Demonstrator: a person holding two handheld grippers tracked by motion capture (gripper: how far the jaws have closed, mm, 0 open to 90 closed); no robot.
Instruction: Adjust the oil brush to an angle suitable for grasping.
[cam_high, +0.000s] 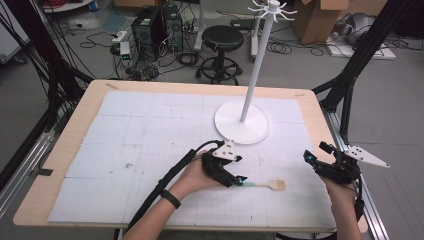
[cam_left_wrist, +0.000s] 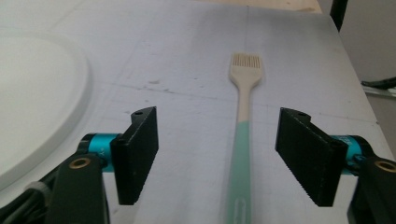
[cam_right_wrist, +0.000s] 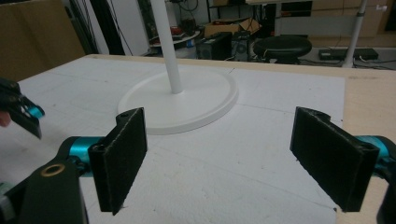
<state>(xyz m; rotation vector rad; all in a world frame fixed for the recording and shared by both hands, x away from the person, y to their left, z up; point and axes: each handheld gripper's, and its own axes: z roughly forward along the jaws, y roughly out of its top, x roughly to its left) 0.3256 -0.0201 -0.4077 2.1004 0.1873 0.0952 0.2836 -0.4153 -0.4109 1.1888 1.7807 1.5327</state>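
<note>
White round-based stand with a thin white pole and hook crown (cam_high: 242, 121) sits on the white foam mat (cam_high: 150, 130) covering the wooden table (cam_high: 65, 150); using it as the landmark.

Left gripper (cam_high: 237, 180): on the person's side of the stand base, near it but not touching. Jaws wide apart, holding nothing. In the left gripper view (cam_left_wrist: 215, 158) the jaws straddle the handle of a flat basting brush with a mint-green handle end and beige silicone head (cam_left_wrist: 243, 121), gap on both sides, no pad contact visible. The left hand (cam_high: 197, 175) wears a black wristband.

Brush in the high view (cam_high: 265, 185): lying flat on the mat, nearer the person than the stand base and clear of it. Green end sits at the left gripper's tips, beige head points away toward the right gripper.

Right gripper (cam_high: 311, 159): off to the right of the stand base, near the mat's right edge, well apart from the brush head. Jaws wide apart, nothing between them. The right gripper view (cam_right_wrist: 233, 158) looks across bare mat at the stand base and pole.

No containers on the table. Stand hooks look bare.

Floor behind the stand: black round stool (cam_high: 221, 45), black computer towers (cam_high: 157, 27), cardboard boxes (cam_high: 320, 17), loose cables.
</note>
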